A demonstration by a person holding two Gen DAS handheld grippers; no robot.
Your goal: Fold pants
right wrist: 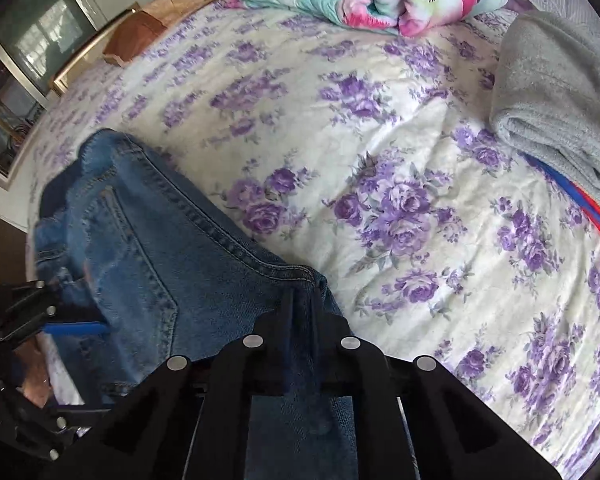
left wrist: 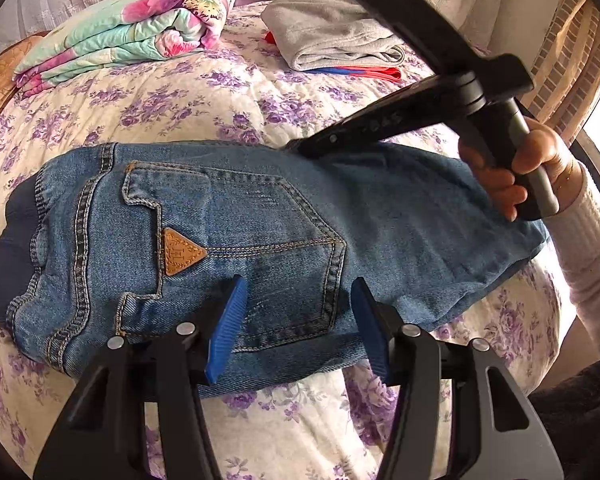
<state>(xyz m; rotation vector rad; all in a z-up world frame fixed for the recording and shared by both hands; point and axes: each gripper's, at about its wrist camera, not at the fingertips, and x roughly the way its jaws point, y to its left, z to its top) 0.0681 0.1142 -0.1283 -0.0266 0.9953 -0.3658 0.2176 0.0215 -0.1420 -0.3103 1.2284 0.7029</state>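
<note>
Folded blue jeans lie on the floral bedspread, back pocket with a tan triangular patch facing up, dark waistband at the left. My left gripper is open, its blue pads standing over the near edge of the jeans, empty. My right gripper reaches onto the far edge of the jeans from the right, held by a hand. In the right wrist view the right gripper is shut on a fold of the jeans along a seam. The left gripper shows at the left there.
A folded floral quilt lies at the back left of the bed. A folded grey garment on red and blue clothes sits at the back right. The purple-flowered bedspread stretches beyond the jeans. A window is at the right.
</note>
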